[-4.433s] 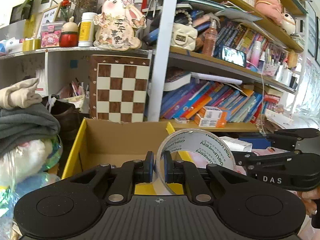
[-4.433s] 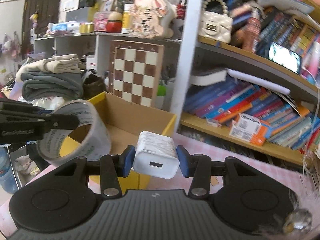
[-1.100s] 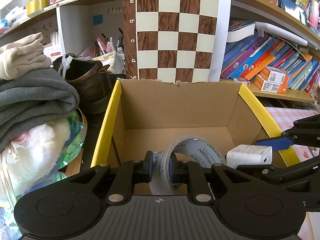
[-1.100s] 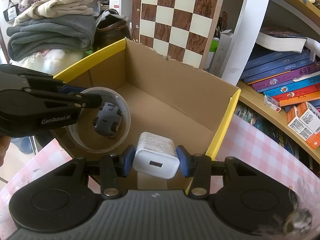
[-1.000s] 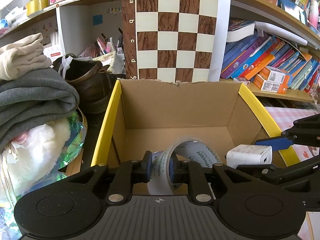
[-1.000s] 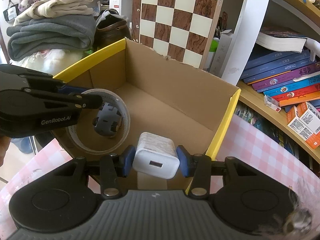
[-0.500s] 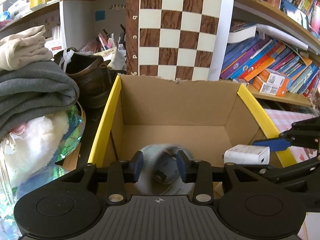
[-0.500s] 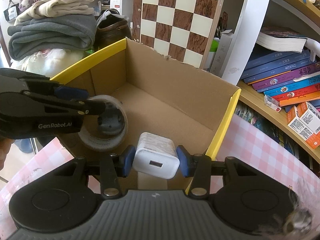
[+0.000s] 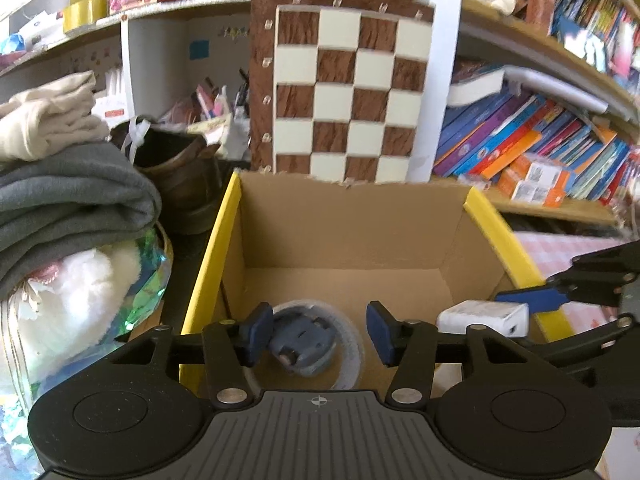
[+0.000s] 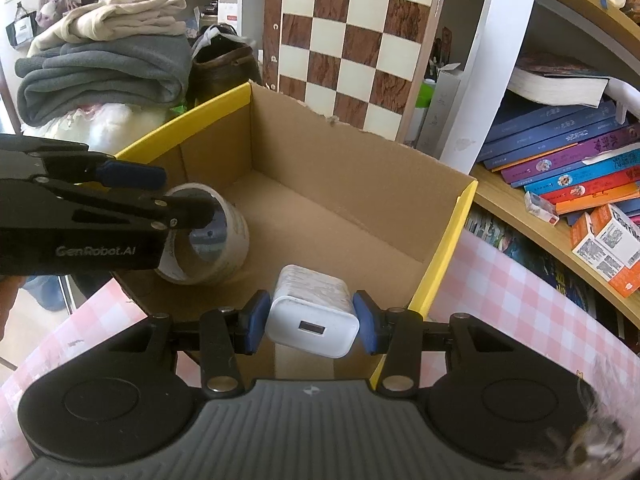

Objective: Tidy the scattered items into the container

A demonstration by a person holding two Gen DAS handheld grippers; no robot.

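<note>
Fingers of our left gripper (image 9: 318, 332) stand wide above the grey tape roll (image 9: 344, 334) in the yellow-edged cardboard box (image 9: 352, 224); our right gripper (image 10: 308, 322) pinches the white plastic charger block (image 10: 312, 322) by its flat sides, which we judge light, rigid and slippery.

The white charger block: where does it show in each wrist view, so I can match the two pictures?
Left wrist view: white charger block at lower right, over the cardboard box, held by the right gripper.
Right wrist view: lower centre, clamped between that gripper's blue fingers.
Shared landmark: the chessboard standing behind the box.
</note>
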